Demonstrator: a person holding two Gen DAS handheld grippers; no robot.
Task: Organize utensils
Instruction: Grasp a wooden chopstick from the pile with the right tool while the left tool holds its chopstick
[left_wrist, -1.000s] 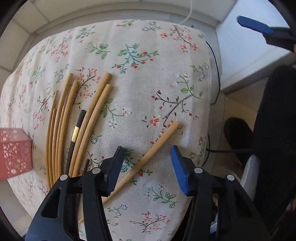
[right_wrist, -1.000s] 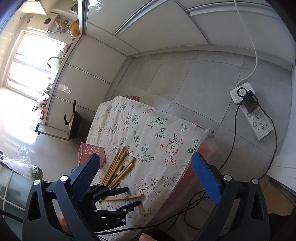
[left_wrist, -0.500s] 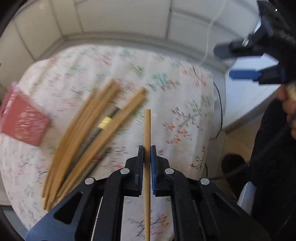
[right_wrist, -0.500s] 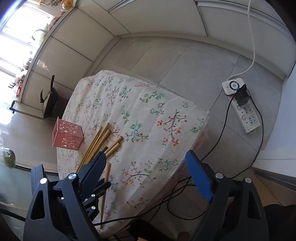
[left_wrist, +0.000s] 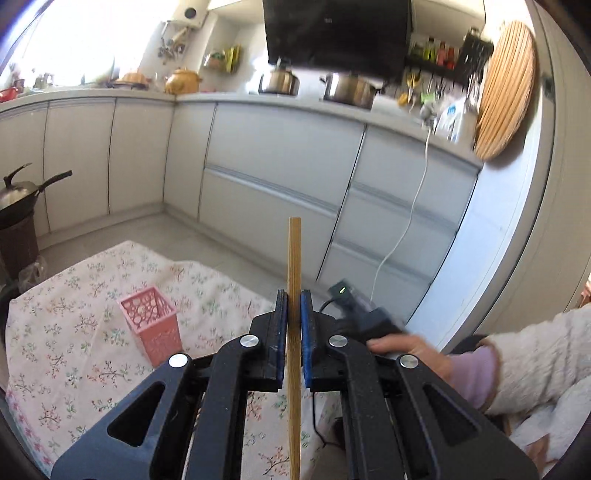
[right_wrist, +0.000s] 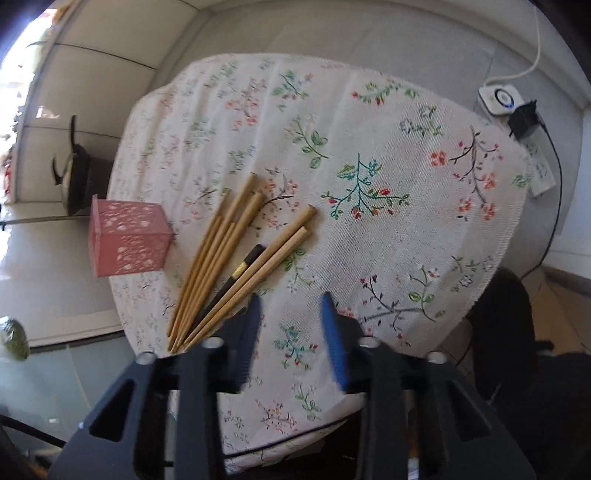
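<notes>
Now my left tongs (left_wrist: 293, 317) pinch one wooden chopstick (left_wrist: 294, 258), held up in the air. My right tongs (right_wrist: 291, 325) are wide and hold nothing, just above the chopstick pile (right_wrist: 225, 254). Next I think I drop the stick into the pink holder (left_wrist: 152, 328). It stands on the flowery tablecloth (right_wrist: 369, 147) in a kitchen.

A floral tablecloth (right_wrist: 369, 155) covers the table. Beyond it on the floor lies a white power strip (right_wrist: 517, 122) with a black adapter (right_wrist: 524, 120) plugged in. A wok (left_wrist: 16, 192) sits far left; steel pots (left_wrist: 347, 88) line the far counter.
</notes>
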